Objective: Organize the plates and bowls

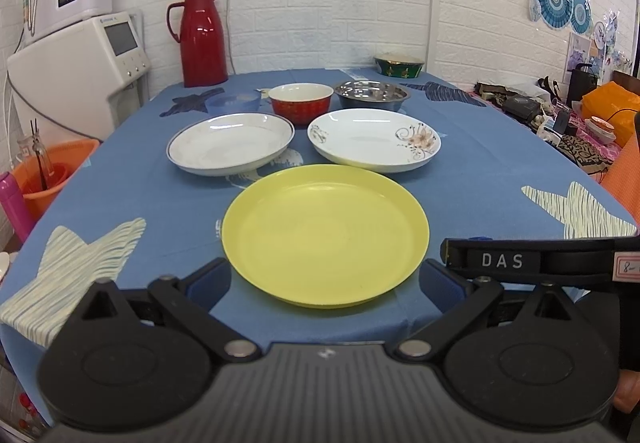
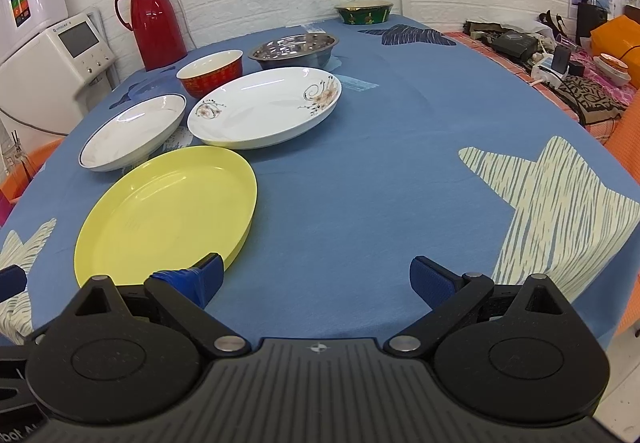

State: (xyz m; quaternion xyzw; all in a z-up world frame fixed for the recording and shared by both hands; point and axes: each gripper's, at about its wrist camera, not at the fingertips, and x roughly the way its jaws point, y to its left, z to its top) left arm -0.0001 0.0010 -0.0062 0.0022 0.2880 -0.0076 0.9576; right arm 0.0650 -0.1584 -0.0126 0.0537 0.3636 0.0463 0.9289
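- On the near edge of the table point(image 1: 500, 179) lies the yellow plate point(image 1: 325, 235), flat on the blue cloth.
- Behind it sit two white plates: a blue-rimmed plate point(image 1: 230, 143) on the left and a flowered plate point(image 1: 374, 141) on the right (apart from each other).
- Farther back stand a red bowl point(image 1: 301, 101), a steel bowl point(image 1: 372, 94) and a small blue bowl point(image 1: 233, 101).
- The left hand-held gripper point(image 1: 325, 283) is spread wide, holding nothing, its fingers either side of the yellow plate's near rim.
- The right hand-held gripper point(image 2: 316, 279) is likewise wide open and empty.
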